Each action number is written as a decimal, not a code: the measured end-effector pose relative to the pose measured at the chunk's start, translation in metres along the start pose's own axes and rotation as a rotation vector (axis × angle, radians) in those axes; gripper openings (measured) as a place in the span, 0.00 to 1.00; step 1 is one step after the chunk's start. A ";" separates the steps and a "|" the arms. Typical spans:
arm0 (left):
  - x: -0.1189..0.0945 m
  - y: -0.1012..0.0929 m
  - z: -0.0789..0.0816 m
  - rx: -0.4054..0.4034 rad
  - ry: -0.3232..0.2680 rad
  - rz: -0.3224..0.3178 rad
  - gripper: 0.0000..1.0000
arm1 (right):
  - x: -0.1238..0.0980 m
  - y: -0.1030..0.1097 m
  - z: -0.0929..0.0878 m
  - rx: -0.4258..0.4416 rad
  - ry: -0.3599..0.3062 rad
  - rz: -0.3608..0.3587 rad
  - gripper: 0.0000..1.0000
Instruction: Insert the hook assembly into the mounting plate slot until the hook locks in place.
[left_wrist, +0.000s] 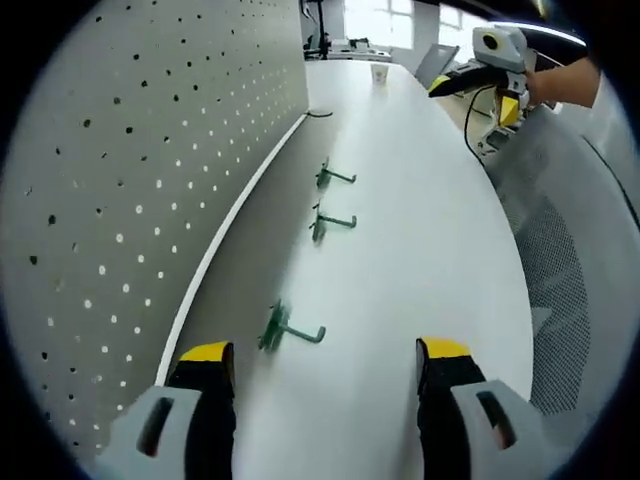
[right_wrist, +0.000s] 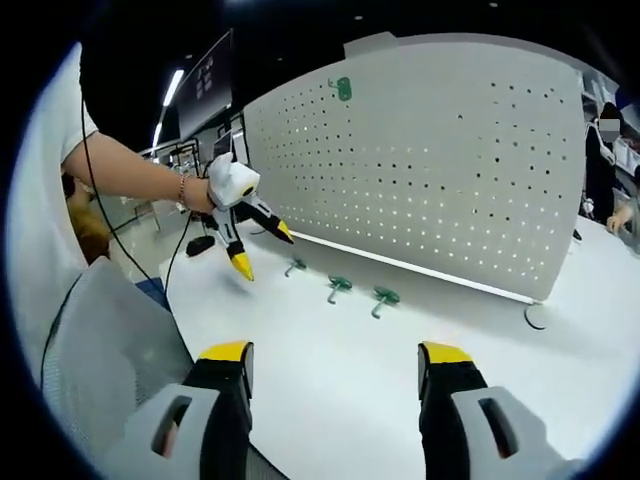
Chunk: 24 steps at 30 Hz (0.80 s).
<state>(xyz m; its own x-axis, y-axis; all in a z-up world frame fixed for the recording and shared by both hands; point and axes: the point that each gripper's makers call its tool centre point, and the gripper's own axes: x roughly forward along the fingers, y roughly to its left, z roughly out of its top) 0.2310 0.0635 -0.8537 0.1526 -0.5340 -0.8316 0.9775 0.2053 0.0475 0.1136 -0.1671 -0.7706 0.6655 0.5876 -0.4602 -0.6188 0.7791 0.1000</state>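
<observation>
On the table (left_wrist: 420, 250) by the pegboard (left_wrist: 150, 150) lie three hooks (left_wrist: 290, 330), probably light and stiff; I'd pinch the shank. Both grippers (left_wrist: 325, 355) (right_wrist: 335, 360) gape empty.

Three hooks (left_wrist: 331, 177) (left_wrist: 330, 222) (left_wrist: 288, 330) lie in a row on my table (left_wrist: 420, 240), just before the upright pegboard (left_wrist: 130, 170); a fourth hook (right_wrist: 342, 89) hangs on it.

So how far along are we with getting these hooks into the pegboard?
Done: one green hook already sits high on the pegboard. In hand: nothing; the left gripper and right gripper are both open and empty. Left: three green hooks lie on the white table, none mounted yet.
</observation>
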 end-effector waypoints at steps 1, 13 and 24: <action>0.002 0.000 0.000 0.006 0.005 -0.004 0.76 | -0.001 0.000 0.000 0.006 -0.003 0.002 0.64; 0.015 0.001 -0.014 0.083 0.093 -0.064 0.76 | -0.002 0.005 -0.004 0.021 -0.006 0.011 0.63; 0.023 0.008 -0.017 0.108 0.112 -0.098 0.75 | -0.004 -0.001 -0.003 0.030 -0.011 -0.001 0.62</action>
<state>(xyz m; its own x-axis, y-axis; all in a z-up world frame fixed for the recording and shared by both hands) 0.2399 0.0669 -0.8824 0.0443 -0.4517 -0.8911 0.9978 0.0645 0.0169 0.1102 -0.1708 -0.7711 0.6707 0.5895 -0.4503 -0.6055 0.7857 0.1266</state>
